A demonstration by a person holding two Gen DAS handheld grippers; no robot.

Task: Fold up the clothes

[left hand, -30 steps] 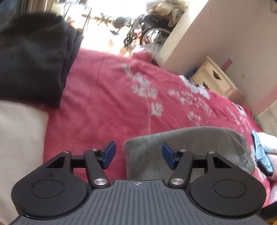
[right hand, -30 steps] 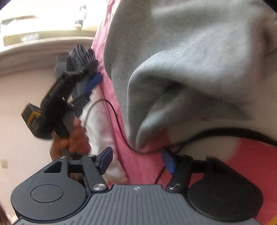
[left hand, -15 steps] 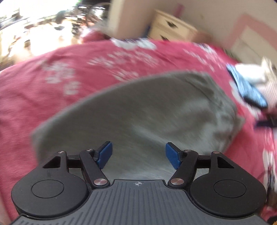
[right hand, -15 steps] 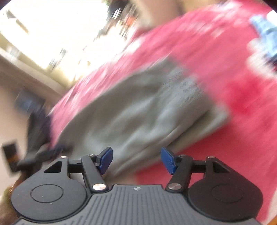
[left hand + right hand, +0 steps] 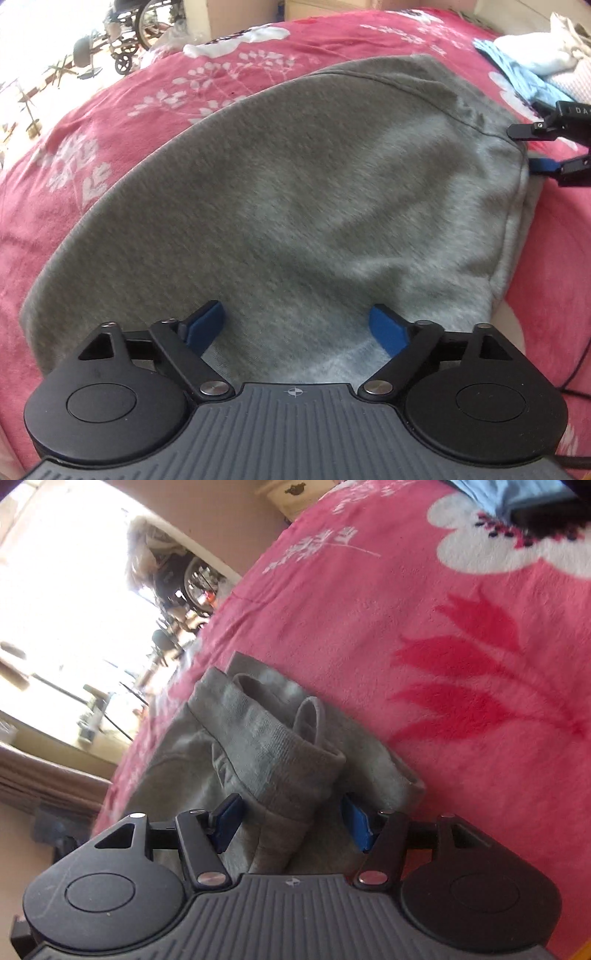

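One grey fleece garment [image 5: 295, 192], folded flat, lies on the pink floral plush blanket [image 5: 110, 122] that covers the bed. My left gripper [image 5: 295, 328] hangs over its near edge with the blue pads spread wide and opening further; the fabric lies below and between them, and neither pad presses on it. My right gripper [image 5: 291, 823] sits at the garment's far right edge, its jaws closing a little around a thick bunched fold of the grey cloth [image 5: 280, 760]; the left pad looks to be against the fold, but I cannot tell whether the right one touches it. In the left wrist view that right gripper [image 5: 546, 147] shows at the edge, with white letters "DA" on its black body, the rest cut off. Beyond the garment, a light blue cloth [image 5: 517, 77] and white laundry [image 5: 535, 55] lie on the blanket. A cream drawer cabinet [image 5: 291, 494] stands past the bed, and a wheelchair [image 5: 125, 26] by the bright doorway.
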